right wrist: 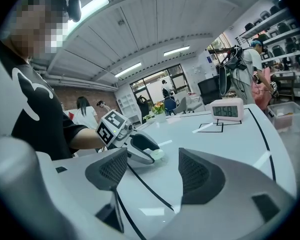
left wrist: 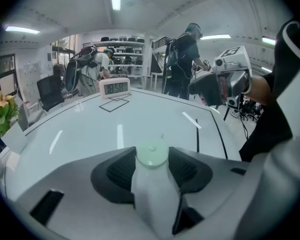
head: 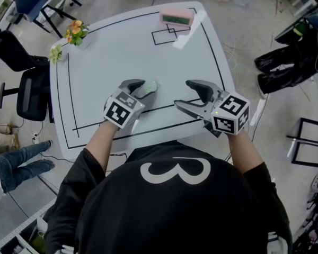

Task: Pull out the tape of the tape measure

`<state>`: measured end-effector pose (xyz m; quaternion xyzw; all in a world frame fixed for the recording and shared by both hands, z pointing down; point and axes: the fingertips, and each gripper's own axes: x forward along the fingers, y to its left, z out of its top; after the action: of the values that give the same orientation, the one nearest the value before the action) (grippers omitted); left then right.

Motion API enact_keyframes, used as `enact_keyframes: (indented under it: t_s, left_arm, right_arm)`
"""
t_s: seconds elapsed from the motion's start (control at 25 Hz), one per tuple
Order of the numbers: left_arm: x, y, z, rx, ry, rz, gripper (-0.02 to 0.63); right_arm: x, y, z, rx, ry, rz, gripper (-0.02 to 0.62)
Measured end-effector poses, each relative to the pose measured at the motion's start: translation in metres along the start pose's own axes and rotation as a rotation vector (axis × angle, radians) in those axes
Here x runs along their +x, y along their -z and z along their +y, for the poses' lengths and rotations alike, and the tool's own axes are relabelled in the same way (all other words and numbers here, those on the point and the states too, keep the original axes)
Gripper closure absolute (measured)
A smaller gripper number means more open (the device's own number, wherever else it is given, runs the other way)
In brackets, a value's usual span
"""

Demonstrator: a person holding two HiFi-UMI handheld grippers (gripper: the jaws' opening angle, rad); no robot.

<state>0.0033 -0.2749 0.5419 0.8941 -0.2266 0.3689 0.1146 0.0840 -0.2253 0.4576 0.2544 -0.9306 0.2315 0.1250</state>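
My left tool point(head: 139, 89) is pinching the tape measure point(left wrist: 151, 154). Its two dark pads press on either side of the pale green, rounded case. The case sits low over the bench point(head: 122, 52), towards the near edge and left of the middle, inside the black border line point(head: 69, 89). I find no brand or print on it. From the head view the tool covers most of the case, and I cannot make out the end of the tape in any view.

My right tool point(head: 183, 93) is spread wide with nothing between its pads. It hangs near the near edge, right of the middle and apart from the left one.

At the far edge stands a pink digital clock point(head: 176, 17). Its display looks like 12:58 from the right gripper view, though the digits blur in the left gripper view. Beside it, small black square outlines point(head: 167, 35) are marked on the bench. Flowers point(head: 76, 32) sit at the far left corner. My black shirt carries a large white "3" point(head: 175, 171).
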Motion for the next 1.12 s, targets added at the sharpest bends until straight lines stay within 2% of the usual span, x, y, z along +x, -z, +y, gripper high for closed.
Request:
enact_keyframes:
  t_s: [0.24,0.4,0.6,0.84,1.12]
  left_arm:
    - [-0.033,-0.02,-0.016,-0.035,0.084,-0.106,0.397]
    - [-0.059,-0.037,-0.031,-0.015,0.146,-0.169,0.398]
    - [-0.087,-0.051,-0.048,-0.008,0.207,-0.22,0.398]
    - [-0.106,-0.056,-0.063,-0.012,0.245,-0.249,0.397]
    - [-0.108,-0.054,-0.075,0.002,0.245,-0.236,0.397]
  right_arm:
    - [0.008,-0.011,0.014,-0.074,-0.058,0.005,0.307]
    - [0.014,-0.021,0.029,-0.155,-0.103,-0.002,0.313]
    - [0.016,-0.03,0.054,-0.245,-0.175,-0.004,0.361]
    - [0.019,-0.032,0.077,-0.326,-0.232,0.01,0.42]
    - [0.019,-0.023,0.089,-0.381,-0.262,0.031,0.513]
